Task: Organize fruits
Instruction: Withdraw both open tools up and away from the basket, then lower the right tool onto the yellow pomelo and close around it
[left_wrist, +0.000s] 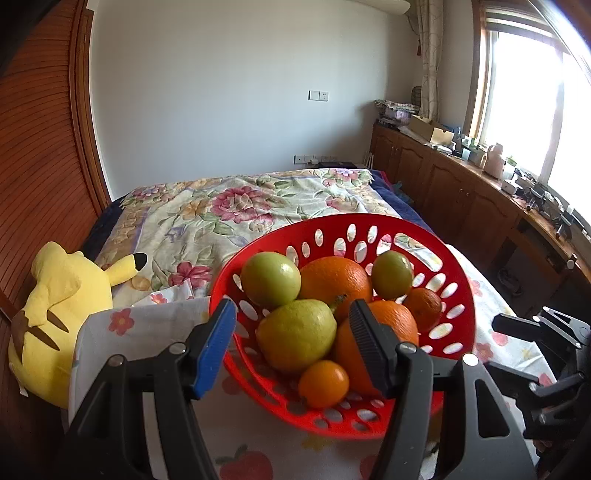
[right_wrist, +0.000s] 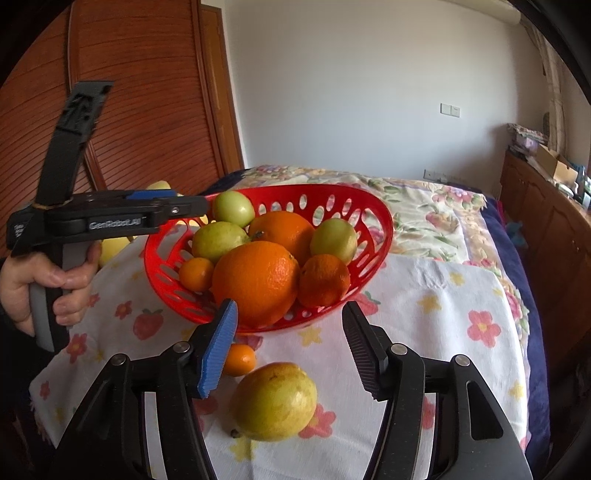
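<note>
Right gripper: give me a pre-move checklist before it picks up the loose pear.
1. Right gripper open and empty: ok, nothing sits between its pads.
2. Pear within the gap: ok, it lies on the cloth between the fingers, untouched.
3. Small orange clear of the grasp: not ok, it sits right beside the pear, partly behind the blue pad.
4. Room in the basket: cannot tell, seven fruits already heap up in it.
5. Left gripper out of the way: not ok, it hangs open over the basket's near rim.
6. Basket steady: cannot tell, it looks tilted in both views.
</note>
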